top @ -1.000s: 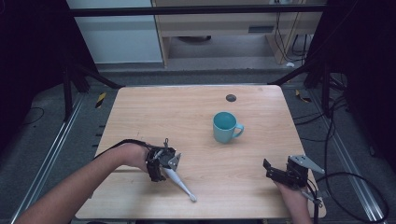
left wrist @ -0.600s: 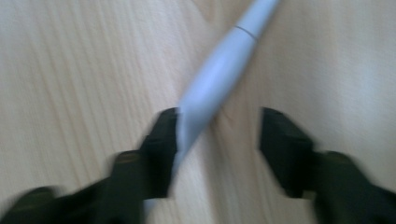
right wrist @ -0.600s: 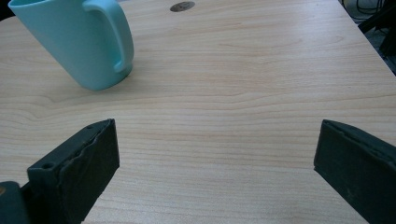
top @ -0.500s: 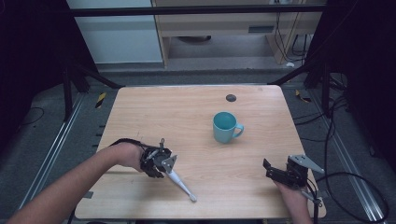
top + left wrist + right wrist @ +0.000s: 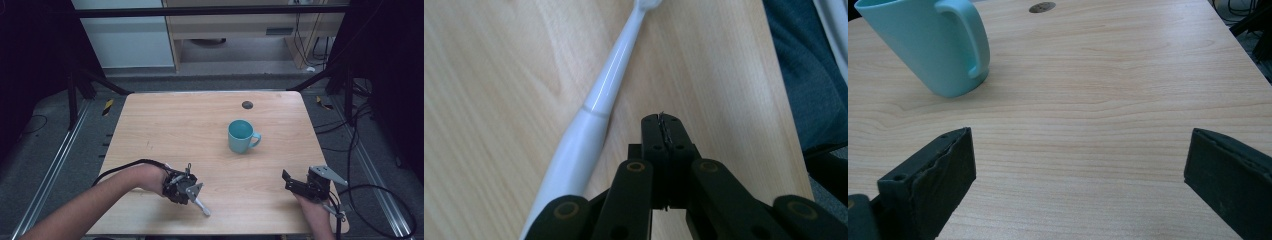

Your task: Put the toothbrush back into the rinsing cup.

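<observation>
Tongs on the left [image 5: 662,121] just pressed together empty beside the toothbrush [image 5: 594,107]; right tongs [image 5: 1078,165] spread wide.

The table [image 5: 210,145] is evenly lit from above, while the surroundings beyond it are left dark. Glare is seen on the toothbrush [image 5: 594,115]; the nearest jaws are blurred.

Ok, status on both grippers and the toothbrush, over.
Left gripper jaws just closed, empty. Toothbrush lies beside it on the table, not gripped. Right gripper open, empty. Nothing in the way.
</observation>
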`<state>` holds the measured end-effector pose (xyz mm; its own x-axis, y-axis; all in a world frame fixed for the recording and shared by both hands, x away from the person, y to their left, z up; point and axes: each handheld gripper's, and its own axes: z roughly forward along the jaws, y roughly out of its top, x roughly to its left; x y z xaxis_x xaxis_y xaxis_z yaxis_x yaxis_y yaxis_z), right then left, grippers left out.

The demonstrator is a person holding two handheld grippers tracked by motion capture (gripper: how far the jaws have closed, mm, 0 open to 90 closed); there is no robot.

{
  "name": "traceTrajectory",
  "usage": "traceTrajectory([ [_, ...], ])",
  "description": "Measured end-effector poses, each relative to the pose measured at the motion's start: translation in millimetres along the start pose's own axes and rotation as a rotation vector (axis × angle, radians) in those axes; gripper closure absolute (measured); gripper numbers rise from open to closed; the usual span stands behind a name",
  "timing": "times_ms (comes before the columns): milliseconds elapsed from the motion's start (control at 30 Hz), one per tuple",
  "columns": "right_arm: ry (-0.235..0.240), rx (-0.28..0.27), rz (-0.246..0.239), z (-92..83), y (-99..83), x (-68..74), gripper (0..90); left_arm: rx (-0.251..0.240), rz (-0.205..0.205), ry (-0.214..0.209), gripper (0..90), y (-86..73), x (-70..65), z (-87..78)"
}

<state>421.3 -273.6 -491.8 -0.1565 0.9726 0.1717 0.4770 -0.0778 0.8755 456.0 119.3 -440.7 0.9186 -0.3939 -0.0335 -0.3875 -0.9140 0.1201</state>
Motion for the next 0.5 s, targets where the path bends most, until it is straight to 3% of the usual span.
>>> traceTrajectory([
  [233, -0.004, 0.001, 0.002, -0.9, -0.1, -0.9, 0.5, -0.048, -0.004, -0.015, 89.8, 8.0, 5.5, 8.6],
  [333, -0.002, 0.002, 0.004, 0.1, -0.1, -0.4, 0.5, -0.034, 0.013, -0.009, 89.8, 12.8, 6.6, 12.3],
  [500, -0.003, 0.002, 0.008, -1.0, -0.1, -0.7, 0.5, -0.071, 0.01, -0.036, 89.6, 23.6, 9.9, 16.2],
])
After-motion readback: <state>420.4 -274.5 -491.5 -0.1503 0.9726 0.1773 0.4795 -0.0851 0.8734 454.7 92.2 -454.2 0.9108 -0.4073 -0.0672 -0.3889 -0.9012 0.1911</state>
